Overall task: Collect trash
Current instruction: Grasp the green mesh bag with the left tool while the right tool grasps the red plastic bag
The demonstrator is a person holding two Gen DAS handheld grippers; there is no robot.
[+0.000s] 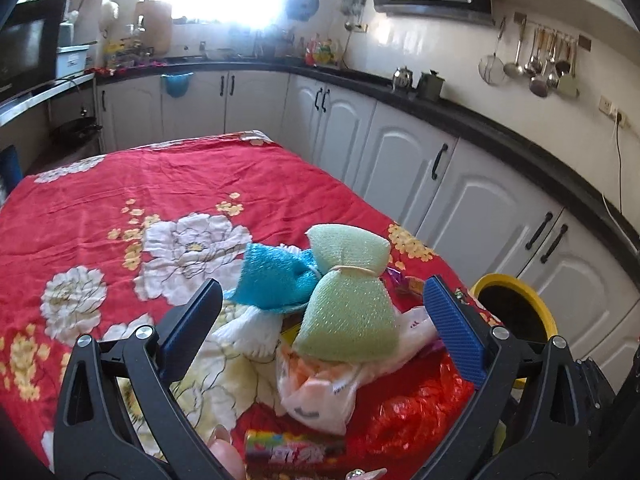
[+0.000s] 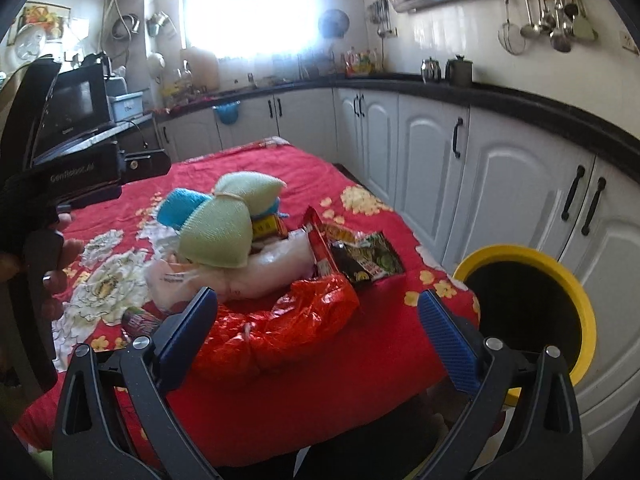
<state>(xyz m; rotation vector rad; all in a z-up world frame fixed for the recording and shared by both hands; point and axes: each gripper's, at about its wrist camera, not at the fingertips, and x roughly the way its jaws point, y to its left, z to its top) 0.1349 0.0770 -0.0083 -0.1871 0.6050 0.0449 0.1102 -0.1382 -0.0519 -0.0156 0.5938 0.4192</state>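
Right now, nearest to farthest, you have this:

Right gripper (image 2: 316,320): your jaws stand wide apart and hold nothing, hovering just above the red plastic bag (image 2: 280,320) at the near table edge.

Left gripper (image 1: 320,312): also spread wide and empty, framing the green sponge (image 1: 348,296) from above; a candy roll (image 1: 292,450) lies just under its base.

Step in hand: my judgement is that you are choosing a first piece. Take the red plastic bag with the right, since it lies closest to the bin. Come down over a raised fold, not the flat film, so the pads bite plastic and not the red floral tablecloth (image 1: 160,184).

Pile: the white plastic bag (image 2: 276,268) sits under the green sponge, touching the red one. Snack wrappers (image 2: 360,256) lie just beyond, nearer the bin. A blue sponge (image 1: 276,280) rests behind the green one.

Risk: thin film may slip or drag neighbours along, so lift slowly.

Yellow bin (image 2: 576,280): it stands just past the table corner, beside the cabinets, mouth open. Its inside is dark; I cannot tell whether anything is in it.

Farther off: white cabinets (image 2: 500,184) run along the wall.
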